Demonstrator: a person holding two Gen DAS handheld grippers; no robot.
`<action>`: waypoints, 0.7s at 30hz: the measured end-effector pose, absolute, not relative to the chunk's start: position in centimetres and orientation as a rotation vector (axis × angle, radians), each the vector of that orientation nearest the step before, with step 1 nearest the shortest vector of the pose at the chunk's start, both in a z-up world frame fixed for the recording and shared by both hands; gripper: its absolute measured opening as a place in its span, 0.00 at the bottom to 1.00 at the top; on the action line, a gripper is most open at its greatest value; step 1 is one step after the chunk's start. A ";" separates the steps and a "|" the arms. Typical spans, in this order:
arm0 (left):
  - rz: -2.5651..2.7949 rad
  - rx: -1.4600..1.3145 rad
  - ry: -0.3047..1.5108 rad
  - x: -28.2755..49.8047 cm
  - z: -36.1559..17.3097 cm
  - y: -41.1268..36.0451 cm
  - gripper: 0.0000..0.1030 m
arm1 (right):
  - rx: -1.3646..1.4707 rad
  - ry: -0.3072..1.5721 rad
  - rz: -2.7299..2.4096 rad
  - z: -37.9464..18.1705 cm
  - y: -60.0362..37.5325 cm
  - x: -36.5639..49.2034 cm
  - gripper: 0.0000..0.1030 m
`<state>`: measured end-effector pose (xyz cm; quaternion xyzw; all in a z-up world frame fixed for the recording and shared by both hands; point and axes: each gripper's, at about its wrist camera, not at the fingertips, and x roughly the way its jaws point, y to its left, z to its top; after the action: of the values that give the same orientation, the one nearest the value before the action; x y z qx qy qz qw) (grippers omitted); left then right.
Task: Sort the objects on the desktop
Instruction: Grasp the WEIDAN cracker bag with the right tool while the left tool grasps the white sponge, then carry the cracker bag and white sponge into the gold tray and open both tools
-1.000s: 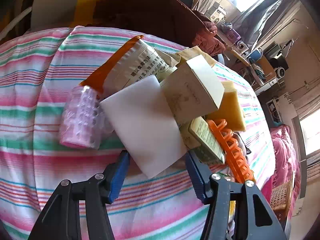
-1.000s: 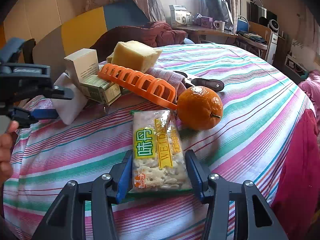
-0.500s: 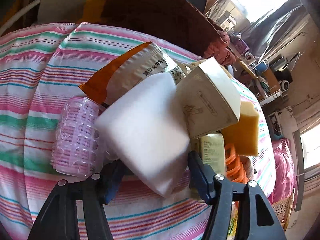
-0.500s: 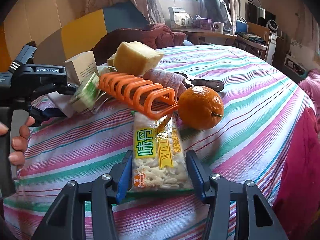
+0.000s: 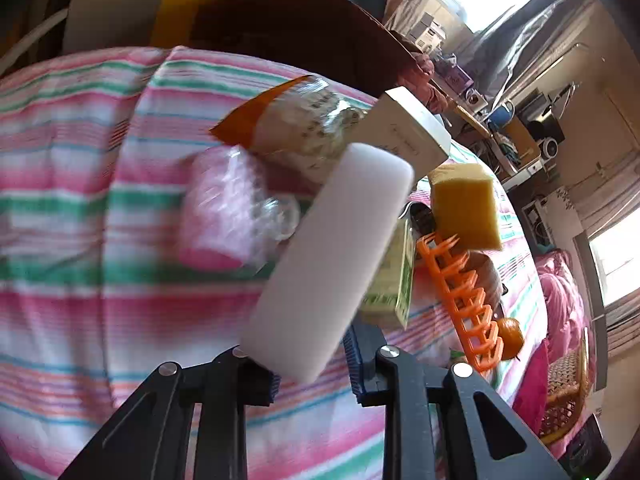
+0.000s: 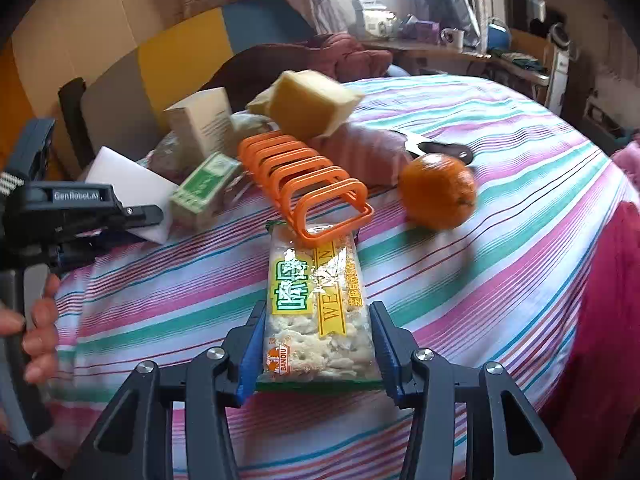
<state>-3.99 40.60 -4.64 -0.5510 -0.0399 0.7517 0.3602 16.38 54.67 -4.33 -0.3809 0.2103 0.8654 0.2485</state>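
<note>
My left gripper is shut on a white sponge block, lifted and tilted above the striped tablecloth; the block also shows in the right wrist view. My right gripper is closed around a cracker packet lying on the cloth. Behind it lie an orange rack, an orange fruit, a yellow sponge, a green box and a beige box.
A pink hair roller and an orange-edged snack bag lie left of the pile. A dark knife handle lies behind the fruit. A brown cloth heap sits at the far edge. Cluttered shelves stand beyond.
My left gripper has closed on the white sponge block and lifted it, tipping it on edge. The pile shifted; the rack slid onto the packet and the fruit rolled slightly right.
</note>
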 end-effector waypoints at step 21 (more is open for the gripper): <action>1.887 -1.453 -0.235 -1.4 -3.0 26.8 0.24 | -1.108 0.737 2.594 -0.2 44.0 11.6 0.49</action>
<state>-1.36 26.77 -2.99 -0.5650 -0.0915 0.7340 0.3656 11.56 44.02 -0.19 -0.3775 0.2510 0.8842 0.1129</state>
